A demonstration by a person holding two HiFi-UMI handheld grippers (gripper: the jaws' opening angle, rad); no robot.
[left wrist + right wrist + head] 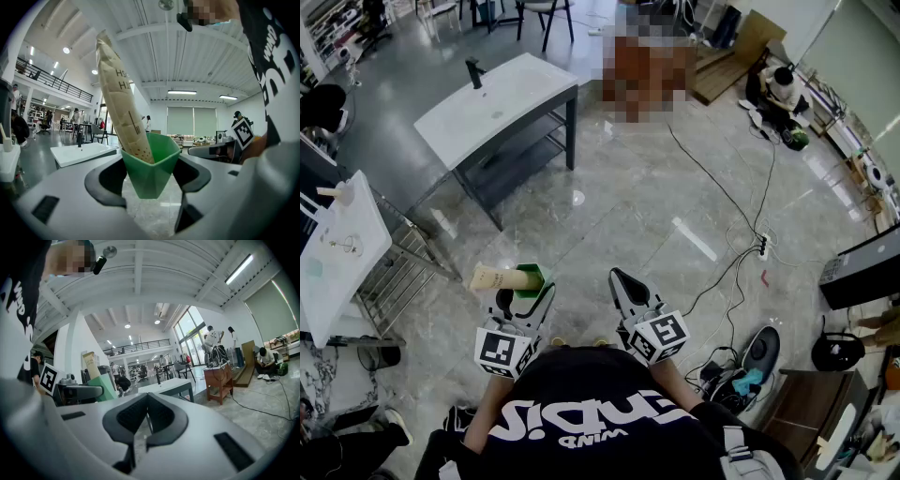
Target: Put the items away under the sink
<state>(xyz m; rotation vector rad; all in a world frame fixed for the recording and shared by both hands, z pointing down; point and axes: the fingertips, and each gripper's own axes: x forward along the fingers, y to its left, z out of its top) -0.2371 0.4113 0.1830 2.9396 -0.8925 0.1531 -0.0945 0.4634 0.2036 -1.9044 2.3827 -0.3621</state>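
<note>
The left gripper (151,182) is clamping a green cup (150,161), with 1 tall beige tube (119,93) leaning loosely inside, well apart from the sink (497,103). The right gripper (146,423) is hanging closed, empty. Tilting the cup while carrying could spill the tube.

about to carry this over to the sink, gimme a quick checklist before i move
1. Grip: the left gripper is shut on the green cup: ok.
2. Load: whether the tube sits steady in the cup: cannot tell. It is tilted and leans on the rim.
3. Spare hand: the right gripper has its jaws together with nothing between them: ok.
4. Target: the shelves under the sink are open at the front: ok.
5. Path: the floor toward the sink looks walkable, and the cable lies off to the right: ok.
</note>
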